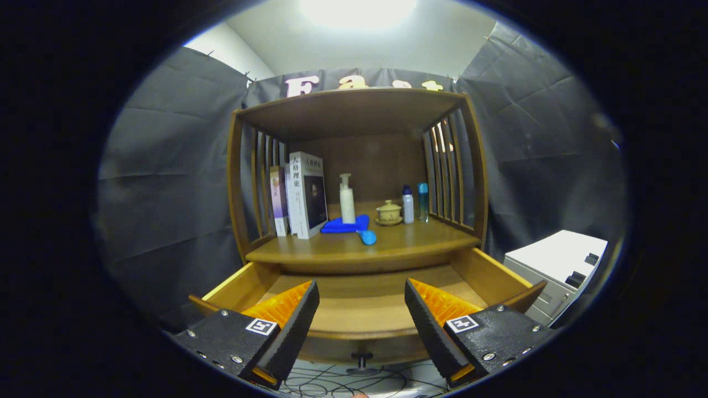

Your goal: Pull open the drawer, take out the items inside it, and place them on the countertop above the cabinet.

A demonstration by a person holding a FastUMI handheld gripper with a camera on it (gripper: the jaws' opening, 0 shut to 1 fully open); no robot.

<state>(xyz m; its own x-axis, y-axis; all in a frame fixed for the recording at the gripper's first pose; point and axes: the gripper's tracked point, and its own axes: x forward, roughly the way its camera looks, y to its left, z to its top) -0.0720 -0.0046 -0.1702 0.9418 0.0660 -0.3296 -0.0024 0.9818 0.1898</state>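
I count two books, three bottles, one lidded cup, one blue cloth, one open drawer

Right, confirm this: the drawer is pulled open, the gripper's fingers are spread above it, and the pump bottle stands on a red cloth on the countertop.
One detail is off. In the gripper view the pump bottle stands on a blue cloth, not a red one. The rest holds: the drawer is pulled open, and the gripper has its fingers spread above it, on the countertop side.
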